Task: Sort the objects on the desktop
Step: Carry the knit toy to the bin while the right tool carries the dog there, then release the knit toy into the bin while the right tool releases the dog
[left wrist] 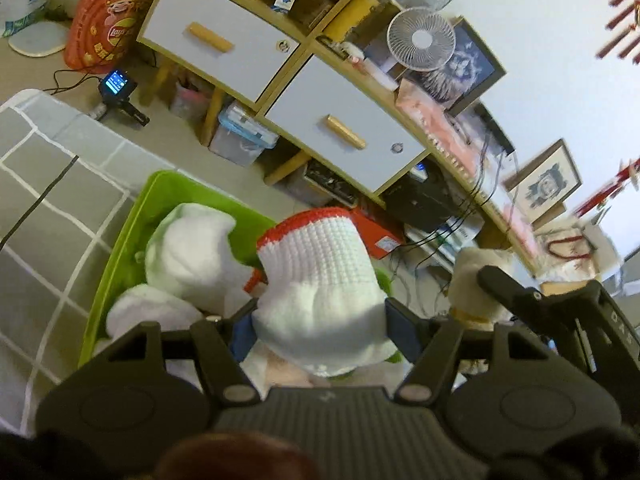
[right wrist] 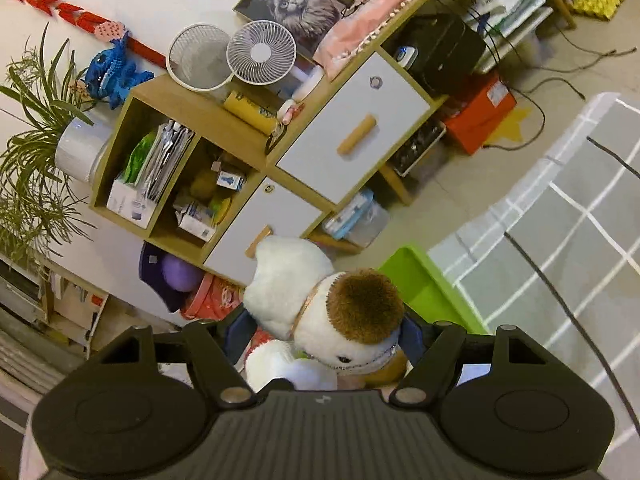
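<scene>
Two toys, one between each gripper's [left wrist: 320, 320] fingers.

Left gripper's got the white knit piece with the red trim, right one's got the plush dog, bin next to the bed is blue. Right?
Nearly. The bin is green, not blue; the left wrist view shows it beside the grey checked bed. The rest holds: the left gripper grips the white knit piece with red trim, and the right gripper grips the plush dog.

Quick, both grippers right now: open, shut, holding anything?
Left gripper: shut on the white knitted item with red trim, over the green bin.
Right gripper: shut on the white and brown plush dog.
</scene>
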A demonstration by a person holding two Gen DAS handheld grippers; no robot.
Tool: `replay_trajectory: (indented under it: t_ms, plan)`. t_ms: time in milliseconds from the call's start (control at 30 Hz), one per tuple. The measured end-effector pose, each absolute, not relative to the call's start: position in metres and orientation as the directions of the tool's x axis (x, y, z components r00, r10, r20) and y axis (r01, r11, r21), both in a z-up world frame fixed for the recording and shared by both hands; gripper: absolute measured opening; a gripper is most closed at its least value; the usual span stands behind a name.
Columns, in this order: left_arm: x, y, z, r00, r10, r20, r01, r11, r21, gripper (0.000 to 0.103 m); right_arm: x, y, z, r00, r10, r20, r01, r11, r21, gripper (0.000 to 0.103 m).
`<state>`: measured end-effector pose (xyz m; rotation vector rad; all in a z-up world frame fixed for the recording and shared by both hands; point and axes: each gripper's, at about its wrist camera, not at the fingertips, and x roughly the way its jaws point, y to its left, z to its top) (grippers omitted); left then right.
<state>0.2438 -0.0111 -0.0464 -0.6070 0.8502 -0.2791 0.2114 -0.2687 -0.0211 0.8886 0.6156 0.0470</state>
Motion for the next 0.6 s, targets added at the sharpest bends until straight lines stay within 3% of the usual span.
replay_trajectory:
  t_ms: [200, 267, 300, 400, 467, 600]
  plan:
    - [0.249, -0.017, -0.051, 0.604, -0.413, -0.682, -0.004, 0.854, -0.521, 0.065, 0.228, -0.259, -0.052, 0.806, 0.274, -0.525, 0.22, 0.684, 0.695, 0.073]
    - [0.25, -0.019, -0.05, 0.584, -0.402, -0.706, -0.009, 0.866, -0.5, 0.065, 0.232, -0.253, -0.058, 0.784, 0.263, -0.562, 0.232, 0.715, 0.659, 0.067]
    - [0.251, -0.019, -0.05, 0.578, -0.399, -0.712, -0.017, 0.866, -0.499, 0.065, 0.234, -0.25, -0.061, 0.77, 0.257, -0.584, 0.242, 0.729, 0.64, 0.059]
    - [0.251, -0.015, -0.051, 0.566, -0.4, -0.721, -0.037, 0.861, -0.507, 0.064, 0.235, -0.244, -0.072, 0.736, 0.205, -0.645, 0.269, 0.786, 0.557, 0.052]
    - [0.251, -0.016, -0.054, 0.566, -0.394, -0.724, -0.031, 0.867, -0.497, 0.064, 0.234, -0.241, -0.072, 0.727, 0.174, -0.664, 0.268, 0.818, 0.508, 0.049]
    - [0.249, -0.025, -0.052, 0.579, -0.373, -0.725, -0.003, 0.888, -0.459, 0.065, 0.232, -0.248, -0.073, 0.727, 0.199, -0.657, 0.277, 0.79, 0.547, 0.05]
